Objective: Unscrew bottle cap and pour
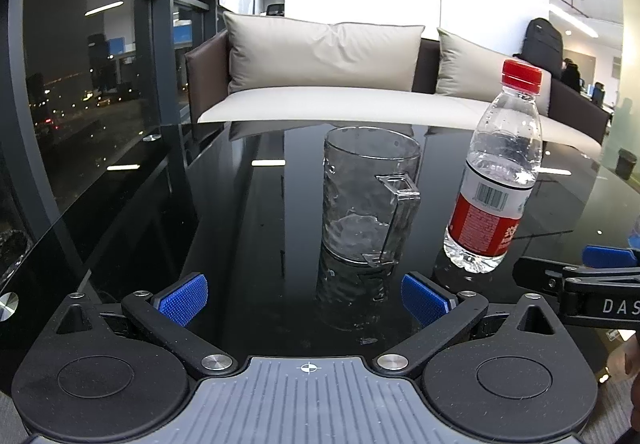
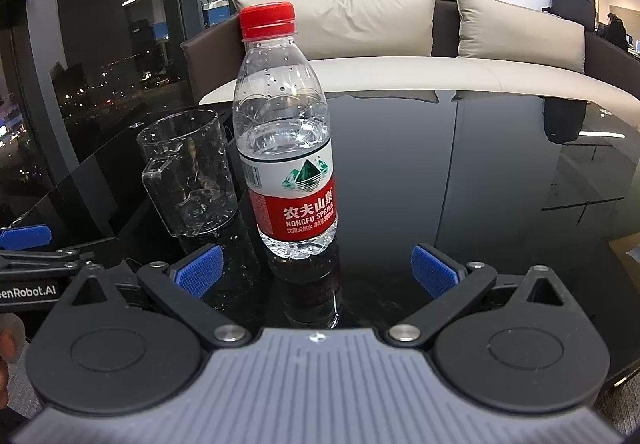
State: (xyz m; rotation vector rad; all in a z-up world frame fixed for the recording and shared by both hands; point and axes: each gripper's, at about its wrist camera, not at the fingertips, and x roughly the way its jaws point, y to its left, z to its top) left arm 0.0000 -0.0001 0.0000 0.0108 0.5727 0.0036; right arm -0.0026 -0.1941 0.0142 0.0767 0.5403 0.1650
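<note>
Stage: approach, no contact made. The left gripper [image 1: 304, 302] is hovering released, jaws spread wide, facing the glass mug [image 1: 370, 200] at frame centre. The right gripper [image 2: 318, 272] is likewise hanging released, jaws spread, with the bottle [image 2: 286, 148] standing upright just beyond them, centre-left of its view. The red cap [image 2: 267, 20] is sitting on the neck, apparently untouched. Bottle and mug are standing near each other on the black table [image 2: 480, 184]. The next move likely calls for one gripper bracing the bottle body while the other is closing on the cap.
</note>
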